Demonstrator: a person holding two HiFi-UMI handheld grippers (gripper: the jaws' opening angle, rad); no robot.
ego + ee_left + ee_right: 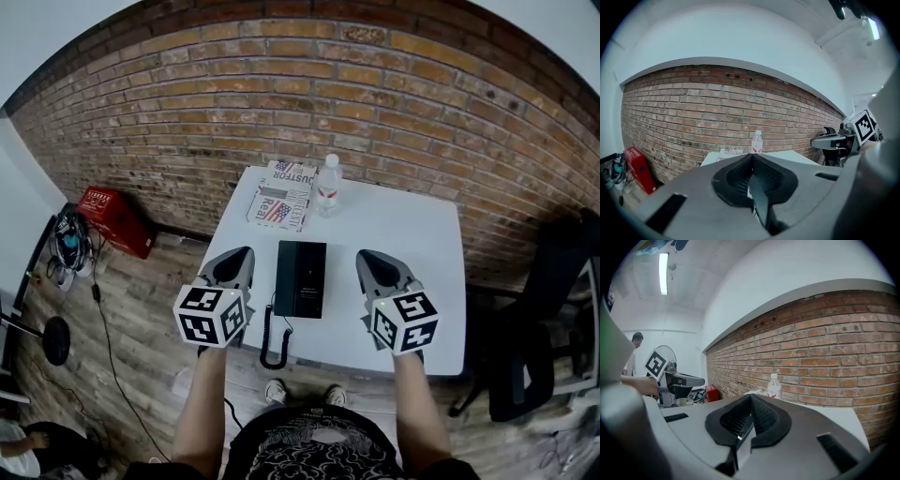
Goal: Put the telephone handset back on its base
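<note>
A black telephone [300, 278] lies flat in the middle of the white table [412, 234]. Its coiled cord [274, 342] trails over the near edge. I cannot tell the handset apart from the base. My left gripper [242, 253] hovers just left of the phone, jaws shut and holding nothing. My right gripper [367, 255] hovers just right of it, also shut and holding nothing. In the left gripper view the jaws [751, 157] meet at the tip, and the same holds in the right gripper view [751, 397]. The phone is hidden in both gripper views.
A clear water bottle [327, 184] and stacked magazines [281, 195] sit at the table's far edge by the brick wall. A red crate [114, 217] and cables lie on the floor at left. A black chair [544, 319] stands at right.
</note>
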